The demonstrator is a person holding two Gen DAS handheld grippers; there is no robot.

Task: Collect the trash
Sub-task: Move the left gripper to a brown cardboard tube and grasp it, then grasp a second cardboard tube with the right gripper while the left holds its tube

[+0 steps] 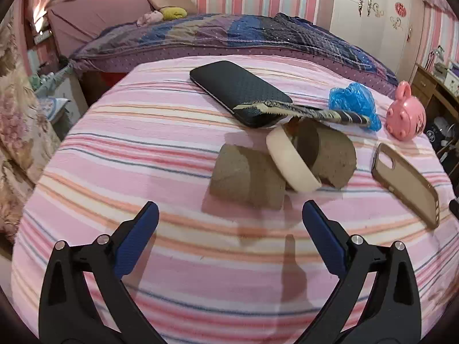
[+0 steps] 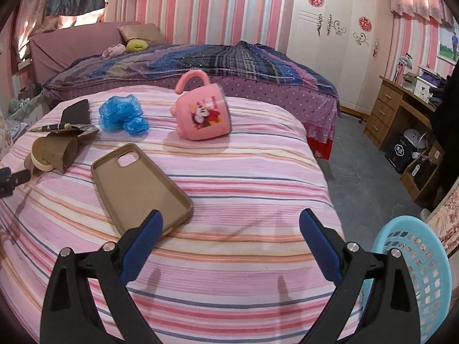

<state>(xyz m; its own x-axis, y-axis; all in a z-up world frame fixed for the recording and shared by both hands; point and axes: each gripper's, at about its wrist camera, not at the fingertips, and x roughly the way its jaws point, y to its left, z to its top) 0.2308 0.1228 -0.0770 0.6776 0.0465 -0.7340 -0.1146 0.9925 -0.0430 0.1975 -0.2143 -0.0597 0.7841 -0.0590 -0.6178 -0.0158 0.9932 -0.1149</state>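
On the pink striped cover lie two brown cardboard tubes with a cream tape ring leaning between them, a torn wrapper strip and a crumpled blue plastic piece. My left gripper is open and empty, just short of the nearer tube. My right gripper is open and empty, beside a brown phone case. The blue plastic and the tubes lie far left of it. A light blue basket stands at its lower right.
A black phone lies behind the tubes. A pink mug lies on its side mid-cover. A bed with a dark quilt is behind. A wooden desk and floor clutter are at the right.
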